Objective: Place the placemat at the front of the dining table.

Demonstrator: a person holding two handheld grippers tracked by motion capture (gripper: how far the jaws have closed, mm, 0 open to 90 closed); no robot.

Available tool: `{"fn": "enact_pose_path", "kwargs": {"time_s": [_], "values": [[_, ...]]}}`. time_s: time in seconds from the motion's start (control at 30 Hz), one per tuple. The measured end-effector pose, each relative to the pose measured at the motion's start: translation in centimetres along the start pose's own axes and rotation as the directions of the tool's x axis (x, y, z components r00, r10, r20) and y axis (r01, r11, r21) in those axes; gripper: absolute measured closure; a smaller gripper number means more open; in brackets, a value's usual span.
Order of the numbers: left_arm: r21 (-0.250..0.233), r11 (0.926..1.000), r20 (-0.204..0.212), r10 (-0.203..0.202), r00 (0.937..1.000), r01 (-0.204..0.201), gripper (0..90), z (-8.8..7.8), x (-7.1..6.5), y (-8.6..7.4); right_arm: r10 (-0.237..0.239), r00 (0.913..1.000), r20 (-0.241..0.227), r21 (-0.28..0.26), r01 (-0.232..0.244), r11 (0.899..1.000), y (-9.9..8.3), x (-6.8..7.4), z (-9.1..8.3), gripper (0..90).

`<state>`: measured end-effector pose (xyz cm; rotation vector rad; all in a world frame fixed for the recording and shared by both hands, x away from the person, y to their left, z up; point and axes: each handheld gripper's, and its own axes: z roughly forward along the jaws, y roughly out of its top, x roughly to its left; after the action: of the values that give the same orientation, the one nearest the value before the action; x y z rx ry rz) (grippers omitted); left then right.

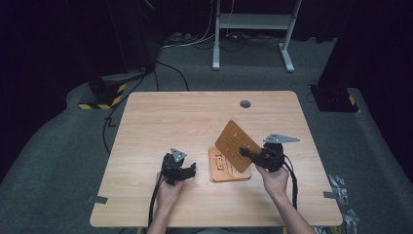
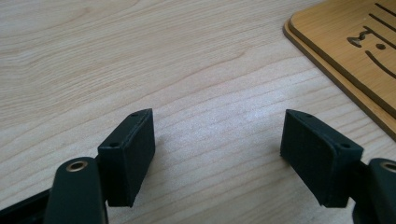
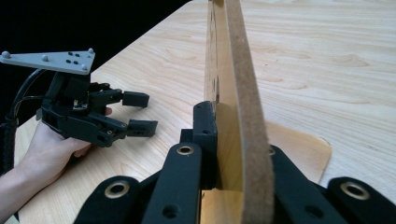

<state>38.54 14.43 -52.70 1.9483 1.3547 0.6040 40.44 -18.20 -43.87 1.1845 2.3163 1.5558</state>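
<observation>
Clamped at the bottom of the right gripper view, a thin wooden board (image 3: 243, 107) stands on edge between the two black jaws of the right tongs (image 3: 232, 154), seen edge-on and rising out of the top of the frame. From the high view the same board (image 1: 233, 142) is held tilted off the tabletop (image 1: 195, 117) – its face carries cut slots – and the right tongs (image 1: 249, 152) pinch it at its lower right edge, gripped by the person's right hand (image 1: 273, 179).

Beneath and just in front of the lifted board lies a stack of similar boards (image 1: 223, 168), flat on the tabletop, the top one showing cut-out marks. In the left gripper view a corner of that stack (image 2: 345, 51) shows at upper right, two layers visible at the edge.

Left of the stack, the left tongs (image 1: 190, 169) rest low over the tabletop in the person's left hand (image 1: 168, 190), near the stack but apart from it. Their jaws are spread wide with bare wood grain between them – nothing is pinched (image 2: 217, 154). In the right gripper view the left tongs (image 3: 140, 114) appear farther off with their grey three-cornered plate (image 3: 49, 59) on top.
</observation>
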Motion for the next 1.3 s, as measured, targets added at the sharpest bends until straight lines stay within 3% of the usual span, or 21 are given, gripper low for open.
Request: {"fn": "enact_pose_path", "kwargs": {"time_s": [0.8,1.3], "values": [[0.003,1.0,0.002,0.002,1.0,-0.002,25.0,0.0,0.0,0.0,0.009,0.9979,0.064,-0.017,-0.008,1.0,0.8,-1.7,-1.8,86.4],[0.004,1.0,0.003,0.004,1.0,-0.004,25.0,0.0,0.0,0.0,-0.015,0.9931,0.116,-0.016,0.017,1.0,1.4,-2.3,-2.4,86.4]]}}
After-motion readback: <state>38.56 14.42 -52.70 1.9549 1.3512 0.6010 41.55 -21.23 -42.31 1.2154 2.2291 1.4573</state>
